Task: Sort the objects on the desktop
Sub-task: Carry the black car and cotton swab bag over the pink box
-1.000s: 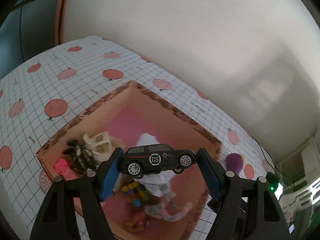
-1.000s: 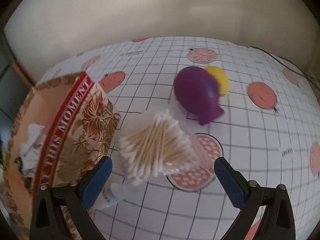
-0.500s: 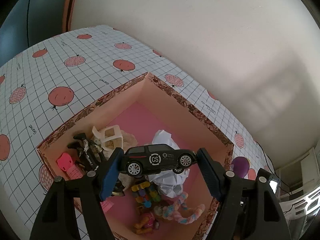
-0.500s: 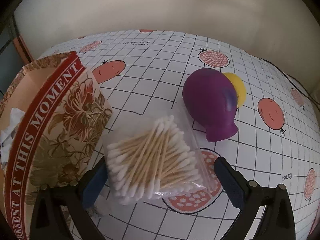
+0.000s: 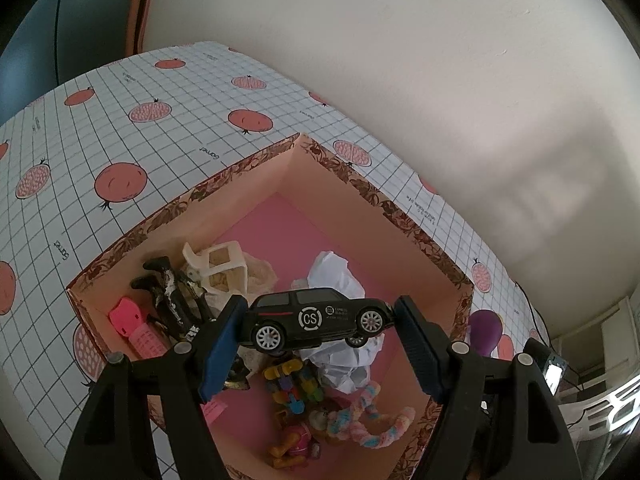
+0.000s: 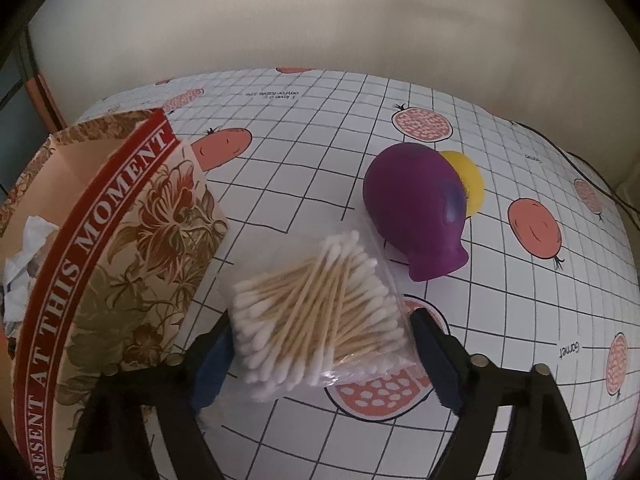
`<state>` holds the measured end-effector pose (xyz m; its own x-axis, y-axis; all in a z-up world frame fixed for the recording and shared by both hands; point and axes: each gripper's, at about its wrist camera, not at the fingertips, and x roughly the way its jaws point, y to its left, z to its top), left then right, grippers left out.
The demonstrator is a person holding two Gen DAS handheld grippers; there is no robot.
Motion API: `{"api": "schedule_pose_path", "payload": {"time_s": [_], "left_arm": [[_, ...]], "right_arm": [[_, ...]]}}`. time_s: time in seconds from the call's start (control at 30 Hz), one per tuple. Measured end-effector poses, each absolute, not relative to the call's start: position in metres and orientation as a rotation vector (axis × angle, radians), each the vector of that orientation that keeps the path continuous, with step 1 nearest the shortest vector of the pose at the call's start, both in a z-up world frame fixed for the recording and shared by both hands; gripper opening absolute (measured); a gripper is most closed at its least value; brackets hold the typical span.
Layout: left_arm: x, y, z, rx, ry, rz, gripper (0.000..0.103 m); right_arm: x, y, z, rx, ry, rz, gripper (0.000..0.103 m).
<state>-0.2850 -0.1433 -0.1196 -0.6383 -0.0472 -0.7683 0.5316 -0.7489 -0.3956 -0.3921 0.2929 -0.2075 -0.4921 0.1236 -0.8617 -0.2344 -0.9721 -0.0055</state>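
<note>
In the left wrist view my left gripper point(image 5: 320, 309) is shut on a black toy car point(image 5: 316, 316), gripped nose and tail and held level above the open pink-lined box point(image 5: 380, 200). In the right wrist view a clear bag of cotton swabs point(image 6: 320, 316) lies on the tablecloth beside the box's outer wall point(image 6: 132, 240). My right gripper point(image 6: 322, 326) straddles the bag and its jaws are closing. The blue pads stand at the bag's two edges, and the bag still rests flat on the table.
The box holds crumpled white paper point(image 5: 340, 280), a pink comb point(image 5: 136, 328), a pastel rope point(image 5: 372, 420) and several small toys. A purple rubber bulb point(image 6: 416, 208) and a yellow ball point(image 6: 468, 180) lie just beyond the swabs. A cable point(image 6: 580, 160) runs along the far right table edge.
The right jaws have narrowed from wide open to the edges of the swab bag, which now lies closer between them. The left gripper still holds the car, with more of the box in view.
</note>
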Motion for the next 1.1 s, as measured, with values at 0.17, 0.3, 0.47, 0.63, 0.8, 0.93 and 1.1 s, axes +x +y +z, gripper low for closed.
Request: {"api": "schedule_pose_path", "payload": {"time_s": [0.17,0.3,0.47,0.63,0.8,0.93,1.1], "left_arm": [[-0.285,-0.145,-0.122,1.112,0.896,-2.409,0.076],[-0.284,-0.145,-0.122,1.108,0.901,-2.407,0.076],[-0.283,-0.149,-0.123,1.102,0.92,-2.402,0.076],[-0.281,-0.152,-0.124,1.088,0.938,-2.401,0.076],[-0.279,-0.156,-0.123,1.068,0.957,-2.404,0.076],[-0.276,-0.16,-0.119,1.034,0.966,-2.418,0.076],[-0.268,-0.166,-0.111,0.961,0.976,-2.435,0.076]], "right_arm": [[-0.389,0.291,-0.206,-1.446,0.182,2.547,0.076],[-0.387,0.292,-0.203,-1.435,0.219,2.55,0.073],[-0.381,0.292,-0.197,-1.416,0.262,2.55,0.072],[-0.377,0.293,-0.18,-1.374,0.277,2.563,0.072],[-0.371,0.292,-0.149,-1.248,0.264,2.591,0.072],[-0.366,0.289,-0.113,-1.098,0.263,2.643,0.072],[-0.364,0.27,-0.074,-0.963,0.239,2.732,0.072]]}}
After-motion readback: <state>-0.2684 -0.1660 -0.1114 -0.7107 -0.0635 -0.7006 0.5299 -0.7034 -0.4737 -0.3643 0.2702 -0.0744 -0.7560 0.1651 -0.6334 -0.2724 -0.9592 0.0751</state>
